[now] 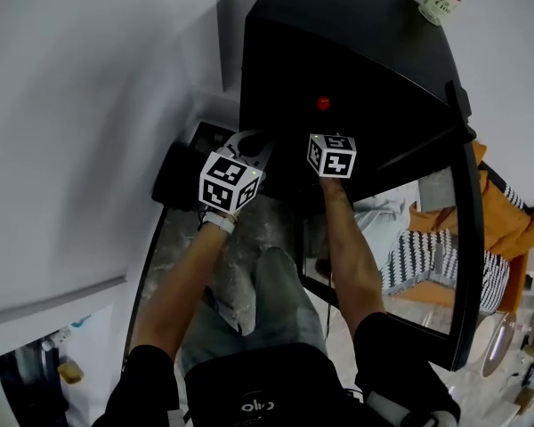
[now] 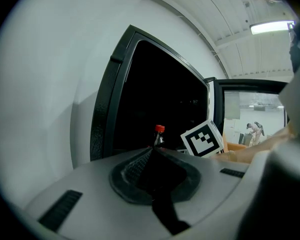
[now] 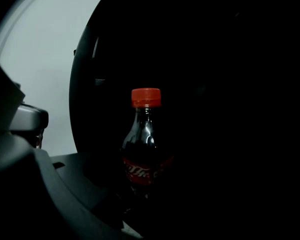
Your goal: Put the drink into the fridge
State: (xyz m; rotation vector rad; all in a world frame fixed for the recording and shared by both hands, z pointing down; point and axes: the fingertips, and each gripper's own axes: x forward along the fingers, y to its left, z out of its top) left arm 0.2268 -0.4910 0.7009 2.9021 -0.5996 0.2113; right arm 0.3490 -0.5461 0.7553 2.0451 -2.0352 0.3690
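Right gripper view — drink (image 3: 145,149) base dark

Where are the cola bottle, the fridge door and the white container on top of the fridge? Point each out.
cola bottle (image 3: 142,171), right gripper view, on its red label.
fridge door (image 1: 472,238), head view, on its black frame.
white container (image 1: 440,2), head view, on its labelled side.

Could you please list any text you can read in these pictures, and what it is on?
Drink bottle, white script on the red label: too dark to read.
Small bottle on top of the fridge, label: too small to read.
Shirt logo: too blurred to read.
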